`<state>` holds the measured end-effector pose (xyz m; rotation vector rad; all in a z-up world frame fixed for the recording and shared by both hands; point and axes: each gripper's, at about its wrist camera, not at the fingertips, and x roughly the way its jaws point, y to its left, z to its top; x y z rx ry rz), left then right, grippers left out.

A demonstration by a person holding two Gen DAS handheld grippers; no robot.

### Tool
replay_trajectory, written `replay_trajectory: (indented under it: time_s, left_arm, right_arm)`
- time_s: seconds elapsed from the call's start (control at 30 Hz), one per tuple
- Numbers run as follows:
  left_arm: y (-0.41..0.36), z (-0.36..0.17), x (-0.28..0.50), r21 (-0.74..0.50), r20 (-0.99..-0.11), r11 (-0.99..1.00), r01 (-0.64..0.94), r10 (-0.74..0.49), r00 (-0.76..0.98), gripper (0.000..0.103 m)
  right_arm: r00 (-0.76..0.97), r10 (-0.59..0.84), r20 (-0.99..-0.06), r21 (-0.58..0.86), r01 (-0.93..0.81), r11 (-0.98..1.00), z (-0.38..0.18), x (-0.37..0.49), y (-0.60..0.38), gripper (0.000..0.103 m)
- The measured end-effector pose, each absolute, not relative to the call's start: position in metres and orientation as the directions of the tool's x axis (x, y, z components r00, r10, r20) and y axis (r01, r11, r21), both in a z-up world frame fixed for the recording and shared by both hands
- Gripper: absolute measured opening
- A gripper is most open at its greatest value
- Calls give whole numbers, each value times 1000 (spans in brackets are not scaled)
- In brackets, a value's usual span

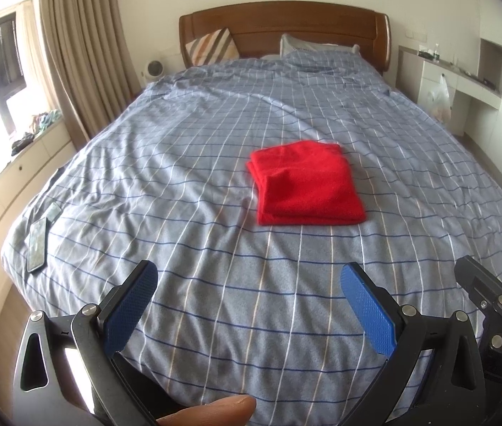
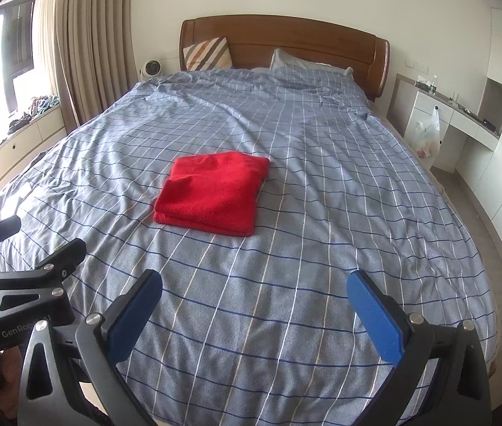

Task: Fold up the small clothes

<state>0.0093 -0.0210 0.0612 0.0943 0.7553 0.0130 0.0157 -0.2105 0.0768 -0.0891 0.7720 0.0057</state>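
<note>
Left gripper [image 1: 249, 305]: both blue-padded fingers [image 1: 368, 310] are spread wide, with nothing between them. They hover over the near end of the bed, above the checked blue duvet [image 1: 215, 142]. A fingertip of the person's hand [image 1: 212, 413] shows at the bottom edge of the left wrist view, under the gripper frame.

Right gripper [image 2: 254, 310]: its fingers [image 2: 378, 319] are likewise wide apart and empty, held over the near end of the same duvet. The two grippers sit side by side; each appears at the edge of the other's view (the left one at the left margin of the right wrist view, the right one at the right margin of the left wrist view).

Task item: a red cloth [image 1: 306, 183] lies folded into a compact, layered rectangle near the middle of the bed, flat on the duvet. It is well apart from both grippers; neither touches it. The stacked layers are visible along its near edge and left side.

Surroundings:
- A phone [image 1: 37, 241] lies on the duvet near the bed's left edge.
- A striped cushion [image 2: 208, 53] and a pillow [image 2: 297, 62] lean against the wooden headboard [image 2: 286, 35].
- Beige curtains [image 2: 87, 42] hang left of the bed, with a small fan [image 2: 149, 68] beside the headboard.
- A plastic bag [image 2: 428, 135] hangs at the white cabinet on the right.
</note>
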Motion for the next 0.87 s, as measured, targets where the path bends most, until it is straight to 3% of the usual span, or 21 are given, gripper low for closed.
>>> replay_trajectory:
  time_s: [0.87]
  left_arm:
    - [-28, 60, 8, 103, -675, 994, 28, 49, 737, 103]
  right_arm:
    - [709, -43, -704, -89, -28, 996, 73, 17, -214, 103]
